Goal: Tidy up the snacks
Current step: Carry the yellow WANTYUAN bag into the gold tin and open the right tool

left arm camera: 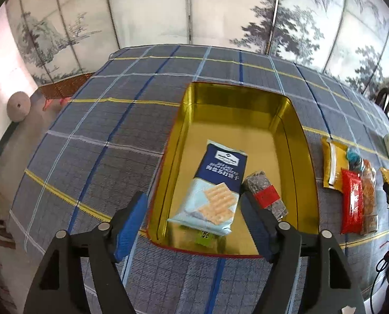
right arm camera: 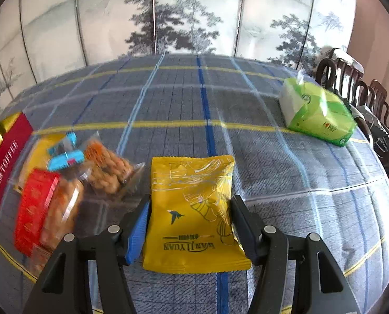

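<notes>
Gold tin (left arm camera: 286, 120) with cracker pack (left arm camera: 215, 185)

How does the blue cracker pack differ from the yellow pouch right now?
The blue cracker pack lies inside the gold tin; the yellow pouch lies on the plaid tablecloth. The cracker pack is long and blue-white; the pouch is squarish and yellow. Both are sealed snack packs lying flat between tool fingers.

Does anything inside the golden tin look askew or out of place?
Yes, slightly. In the golden tin, the blue cracker packet lies at a slant over a small green packet, mostly hiding it. The dark bar with a red band rests tilted beside it. Nothing looks spilled or torn.
</notes>
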The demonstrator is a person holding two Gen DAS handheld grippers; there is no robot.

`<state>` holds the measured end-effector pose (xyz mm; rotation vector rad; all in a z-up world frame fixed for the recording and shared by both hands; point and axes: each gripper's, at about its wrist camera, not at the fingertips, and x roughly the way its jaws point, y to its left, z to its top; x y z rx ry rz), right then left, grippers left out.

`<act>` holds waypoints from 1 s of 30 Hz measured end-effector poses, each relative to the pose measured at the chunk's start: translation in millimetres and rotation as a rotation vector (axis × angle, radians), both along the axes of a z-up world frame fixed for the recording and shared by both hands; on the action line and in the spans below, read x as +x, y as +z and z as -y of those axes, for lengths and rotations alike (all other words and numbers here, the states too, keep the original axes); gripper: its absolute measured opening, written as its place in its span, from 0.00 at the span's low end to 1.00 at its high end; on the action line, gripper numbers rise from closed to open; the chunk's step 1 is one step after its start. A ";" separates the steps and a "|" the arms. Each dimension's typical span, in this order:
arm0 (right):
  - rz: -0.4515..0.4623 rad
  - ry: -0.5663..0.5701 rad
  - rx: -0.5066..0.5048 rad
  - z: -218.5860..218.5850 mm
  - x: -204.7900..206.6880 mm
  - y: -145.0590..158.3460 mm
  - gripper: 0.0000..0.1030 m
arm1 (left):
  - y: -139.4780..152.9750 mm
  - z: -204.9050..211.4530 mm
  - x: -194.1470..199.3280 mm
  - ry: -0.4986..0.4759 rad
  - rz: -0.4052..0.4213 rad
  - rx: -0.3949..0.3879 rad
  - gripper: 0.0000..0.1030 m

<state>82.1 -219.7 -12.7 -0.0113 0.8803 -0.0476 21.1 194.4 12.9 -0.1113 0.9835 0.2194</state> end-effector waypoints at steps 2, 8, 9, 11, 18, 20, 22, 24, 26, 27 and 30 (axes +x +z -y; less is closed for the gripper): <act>0.021 0.009 0.012 -5.1 -1.9 13.5 0.59 | 2.6 -3.9 -4.5 0.016 0.010 -0.013 0.69; 0.045 0.095 0.038 -49.4 -0.5 39.9 0.59 | 9.1 -6.8 -17.9 0.038 0.032 0.009 0.74; 0.043 0.109 0.038 -59.5 -0.3 40.4 0.59 | 9.6 -7.7 -18.9 0.040 0.033 0.014 0.75; 0.037 0.162 0.048 -83.9 -1.5 43.6 0.59 | 10.4 -10.2 -23.6 0.044 0.037 0.017 0.75; 0.021 0.333 0.061 -168.0 -8.0 48.6 0.59 | 10.6 -31.6 -41.8 0.090 0.037 -0.004 0.76; 0.025 0.377 0.049 -192.2 -11.2 49.9 0.59 | 10.2 -37.7 -46.6 0.107 0.037 -0.010 0.76; 0.022 0.409 0.053 -210.9 -12.0 50.9 0.59 | 9.5 -45.5 -52.2 0.129 0.035 -0.017 0.76; 0.020 0.443 0.052 -230.3 -13.5 50.7 0.59 | 8.7 -51.0 -57.0 0.144 0.034 -0.016 0.76; 0.016 0.469 0.049 -247.1 -14.9 49.0 0.59 | 7.1 -57.3 -62.2 0.162 0.032 -0.015 0.76; 0.013 0.482 0.049 -253.4 -15.2 48.1 0.59 | 6.3 -61.4 -65.7 0.175 0.029 -0.013 0.76; -0.005 0.515 0.062 -272.8 -17.0 44.6 0.59 | 4.4 -68.2 -71.3 0.194 0.024 -0.014 0.76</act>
